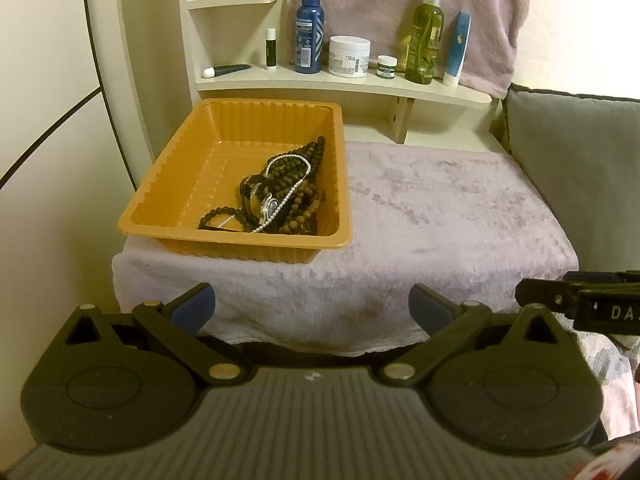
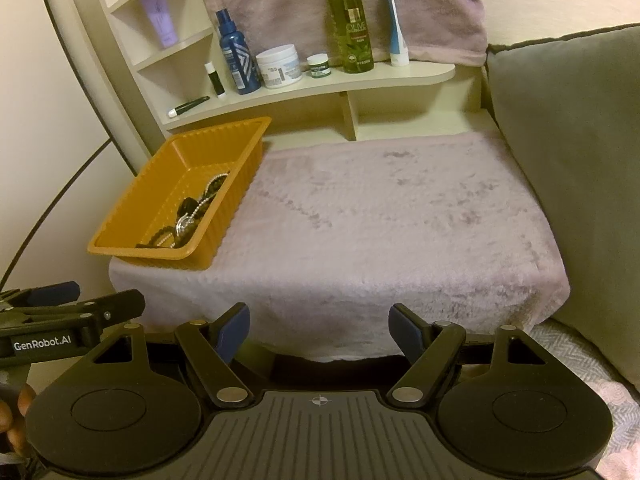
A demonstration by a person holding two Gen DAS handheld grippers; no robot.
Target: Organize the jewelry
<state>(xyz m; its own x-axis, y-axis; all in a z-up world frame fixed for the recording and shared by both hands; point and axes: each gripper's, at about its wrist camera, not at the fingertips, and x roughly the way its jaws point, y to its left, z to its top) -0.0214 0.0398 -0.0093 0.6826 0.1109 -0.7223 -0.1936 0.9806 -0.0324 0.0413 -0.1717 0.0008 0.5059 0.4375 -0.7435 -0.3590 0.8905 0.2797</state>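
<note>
An orange plastic tray sits at the left of a towel-covered surface. In it lies a tangled pile of jewelry: dark bead strands, brown wooden beads, a pearl string and a watch. The tray and the jewelry also show in the right wrist view. My left gripper is open and empty, held low in front of the towel's front edge. My right gripper is open and empty, also in front of the towel's edge, to the right of the left one.
A cream shelf behind the towel holds a blue spray bottle, a white jar, a green bottle and tubes. A grey cushion stands at the right. A towel hangs behind the shelf.
</note>
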